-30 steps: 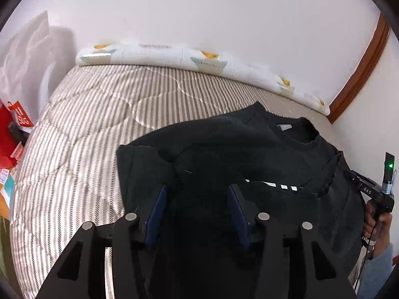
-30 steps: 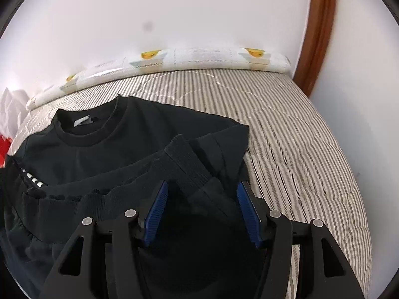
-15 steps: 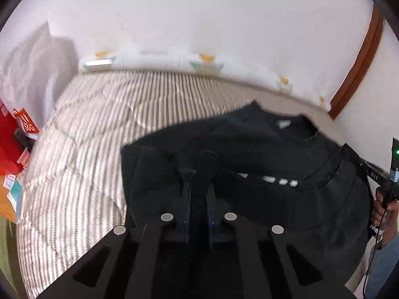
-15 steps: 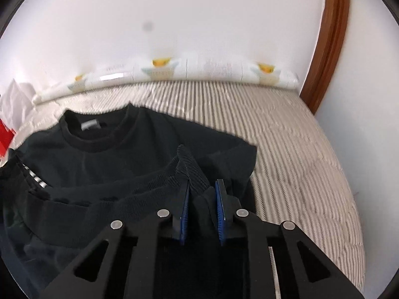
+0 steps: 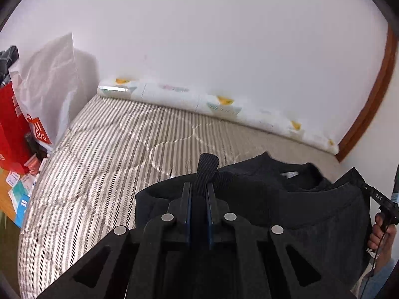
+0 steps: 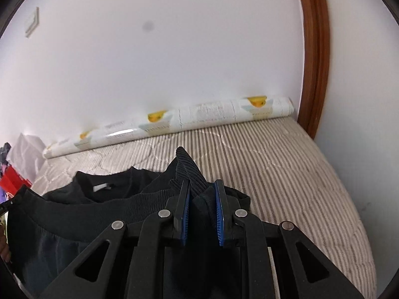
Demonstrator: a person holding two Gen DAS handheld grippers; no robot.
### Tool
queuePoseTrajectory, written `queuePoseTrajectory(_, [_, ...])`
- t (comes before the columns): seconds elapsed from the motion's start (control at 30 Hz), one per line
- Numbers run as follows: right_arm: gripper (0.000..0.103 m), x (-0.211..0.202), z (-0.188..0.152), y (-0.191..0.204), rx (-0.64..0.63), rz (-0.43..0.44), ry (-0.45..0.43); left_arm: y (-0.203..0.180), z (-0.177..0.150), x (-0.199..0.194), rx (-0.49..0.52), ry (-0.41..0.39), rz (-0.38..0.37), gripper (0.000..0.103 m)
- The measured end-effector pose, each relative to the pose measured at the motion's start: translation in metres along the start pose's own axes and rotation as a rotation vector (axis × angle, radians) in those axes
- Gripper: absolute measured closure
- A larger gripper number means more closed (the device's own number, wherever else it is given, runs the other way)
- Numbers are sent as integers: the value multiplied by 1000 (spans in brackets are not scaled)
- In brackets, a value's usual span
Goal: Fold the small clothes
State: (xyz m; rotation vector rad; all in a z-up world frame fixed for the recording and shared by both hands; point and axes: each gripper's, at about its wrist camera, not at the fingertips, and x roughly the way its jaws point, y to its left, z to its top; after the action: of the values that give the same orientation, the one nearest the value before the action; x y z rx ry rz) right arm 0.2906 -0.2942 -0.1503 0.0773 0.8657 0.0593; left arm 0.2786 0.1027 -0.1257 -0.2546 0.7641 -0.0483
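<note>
A black sweatshirt [image 5: 299, 199] lies on the striped bed, collar with its white label toward the wall. Its ribbed bottom hem is lifted off the bed. My left gripper [image 5: 198, 186] is shut on the left corner of the hem, and ribbed cloth sticks up between the fingers. My right gripper [image 6: 200, 186] is shut on the right corner of the sweatshirt [image 6: 112, 199] hem, with a ribbed point of cloth standing above the blue pads [image 6: 219, 214]. The hem stretches between the two grippers. The lower body of the garment hangs hidden under the grippers.
The striped quilt [image 5: 112, 149] covers the bed. A rolled white printed sheet [image 5: 224, 104] lies along the wall. A white bag and red bag [image 5: 15, 129] stand off the bed's left side. A brown door frame [image 6: 314, 62] is at the right.
Both grippers went from open over the hem to shut on it, then lifted it. The hem now rises off the bed and the view has tilted up toward the wall.
</note>
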Motion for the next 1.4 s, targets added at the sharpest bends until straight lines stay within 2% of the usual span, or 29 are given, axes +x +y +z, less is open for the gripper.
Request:
queuePoseTrajectory(0.2, [85, 46, -12, -6, 2, -35, 92, 1, -7, 29, 13, 64, 50, 93])
queuePoseTrajectory(0.37, [84, 65, -20, -10, 7, -41, 161, 1, -11, 41, 19, 105, 69, 93])
queuePoseTrajectory(0.5, [76, 64, -19, -13, 10, -28, 199, 0, -11, 40, 27, 123, 84, 88])
queuePoseTrajectory(0.6, [67, 49, -22, -16, 3, -37, 202, 0, -14, 38, 32, 144, 86, 85])
queuePoseTrajectory(0.67, [67, 37, -26, -19, -6, -47, 199, -1, -17, 34, 39, 160, 83, 82])
queuePoseTrajectory(0.83, [67, 11, -47, -29, -61, -137, 214, -4, -31, 17, 59, 186, 71, 69])
queuePoseTrajectory(0.93, [66, -1, -60, -35, -56, -164, 246, -4, -44, 3, 76, 188, 90, 66])
queuePoseTrajectory(1.07, [66, -28, -67, -30, -50, -201, 222, 3, -62, -18, 66, 196, 81, 60])
queuePoseTrajectory(1.2, [63, -55, -68, -9, -49, -190, 182, 11, -80, -44, 43, 188, 58, 55])
queuePoseTrajectory(1.4, [54, -73, -83, 60, -122, -118, 168, 25, -115, -81, 40, 201, 65, 55])
